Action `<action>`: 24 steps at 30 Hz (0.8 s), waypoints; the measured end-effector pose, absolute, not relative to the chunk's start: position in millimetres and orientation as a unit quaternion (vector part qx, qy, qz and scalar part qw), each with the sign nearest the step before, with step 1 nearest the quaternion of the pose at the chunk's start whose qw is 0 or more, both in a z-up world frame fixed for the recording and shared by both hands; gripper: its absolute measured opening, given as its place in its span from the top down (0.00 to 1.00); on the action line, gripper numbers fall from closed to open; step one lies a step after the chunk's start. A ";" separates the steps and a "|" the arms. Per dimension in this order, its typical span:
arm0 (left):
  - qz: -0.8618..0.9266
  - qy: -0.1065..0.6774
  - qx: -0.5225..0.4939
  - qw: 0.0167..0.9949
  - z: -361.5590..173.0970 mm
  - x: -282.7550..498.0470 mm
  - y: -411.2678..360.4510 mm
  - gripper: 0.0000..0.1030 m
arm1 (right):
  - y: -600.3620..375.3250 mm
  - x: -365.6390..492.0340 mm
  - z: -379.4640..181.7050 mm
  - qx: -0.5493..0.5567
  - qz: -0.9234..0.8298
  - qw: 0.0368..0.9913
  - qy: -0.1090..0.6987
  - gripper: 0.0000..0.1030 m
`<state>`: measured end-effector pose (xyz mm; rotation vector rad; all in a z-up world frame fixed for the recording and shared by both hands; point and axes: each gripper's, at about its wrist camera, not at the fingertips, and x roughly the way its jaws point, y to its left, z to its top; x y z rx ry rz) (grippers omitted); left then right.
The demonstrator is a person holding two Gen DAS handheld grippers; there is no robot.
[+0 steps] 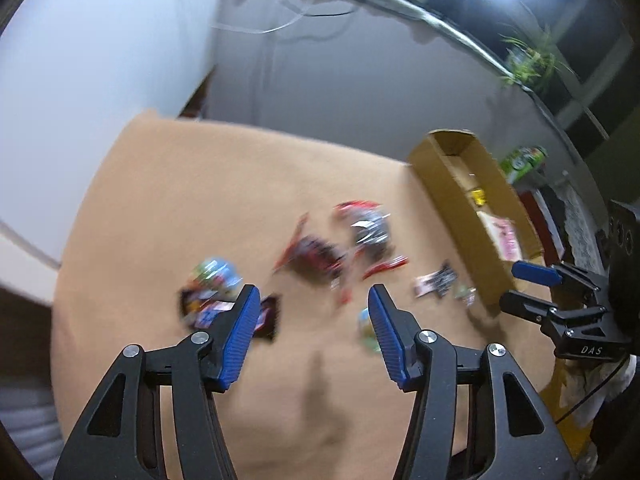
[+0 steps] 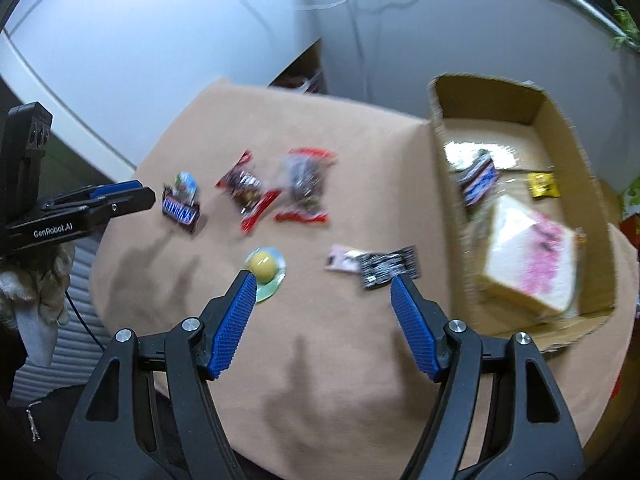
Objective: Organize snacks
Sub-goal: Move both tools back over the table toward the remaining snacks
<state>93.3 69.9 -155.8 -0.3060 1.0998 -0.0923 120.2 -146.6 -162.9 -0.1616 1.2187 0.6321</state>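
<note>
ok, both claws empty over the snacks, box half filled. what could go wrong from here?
1. The yellow jelly cup and the black-and-pink wrapper lie flat on the tan cloth; a claw closing on either may pinch cloth too.
2. The two red-edged packets lie close together, so one grab could drag both.
3. The big white-and-pink bag fills much of the cardboard box, so later drops may land on it and slide.

My cardboard box (image 2: 560,128) sits at the table's (image 2: 340,360) right edge, holding several snacks. Loose packets (image 2: 304,184) lie mid-table, left of it. The jelly cup (image 2: 265,270) lies nearer my edge.
</note>
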 end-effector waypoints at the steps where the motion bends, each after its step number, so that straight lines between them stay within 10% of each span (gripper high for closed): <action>1: -0.034 0.524 -0.148 0.838 -160.8 88.8 76.3 0.48 | -142.3 118.5 -167.0 -0.076 0.295 0.767 0.565 0.31; 24: 0.027 0.575 -0.243 0.781 -218.9 94.5 112.7 0.51 | -94.8 115.8 -215.8 -0.096 0.300 0.743 0.590 0.42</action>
